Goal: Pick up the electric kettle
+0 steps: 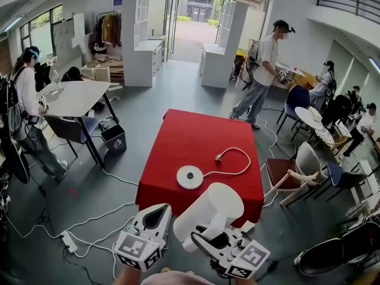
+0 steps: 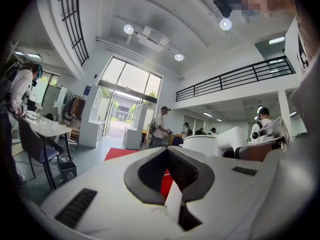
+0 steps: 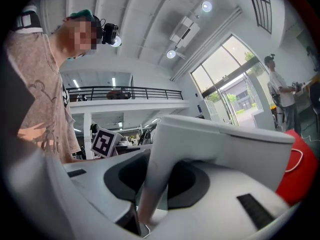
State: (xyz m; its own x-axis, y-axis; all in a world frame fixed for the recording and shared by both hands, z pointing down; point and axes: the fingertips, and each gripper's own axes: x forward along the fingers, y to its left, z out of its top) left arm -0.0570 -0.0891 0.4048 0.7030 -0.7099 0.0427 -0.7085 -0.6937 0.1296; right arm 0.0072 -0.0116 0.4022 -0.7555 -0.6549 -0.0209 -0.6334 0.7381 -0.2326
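The white electric kettle (image 1: 208,215) hangs in the air just off the near edge of the red table (image 1: 190,135). My right gripper (image 1: 215,239) is shut on its handle (image 3: 155,184), and the kettle body (image 3: 220,144) fills the right gripper view. The round white kettle base (image 1: 190,177) lies on the table with its cord (image 1: 234,159) looped to the right. My left gripper (image 1: 155,217) floats beside the kettle, to its left, shut with nothing in it. In the left gripper view the left gripper (image 2: 167,176) points at the table, and the kettle (image 2: 207,144) shows on the right.
A wooden chair (image 1: 285,171) stands at the table's right side. A white table (image 1: 74,97), a chair and a bin (image 1: 113,138) are to the left. Cables and a power strip (image 1: 71,240) lie on the floor. A person (image 1: 261,70) stands beyond the table.
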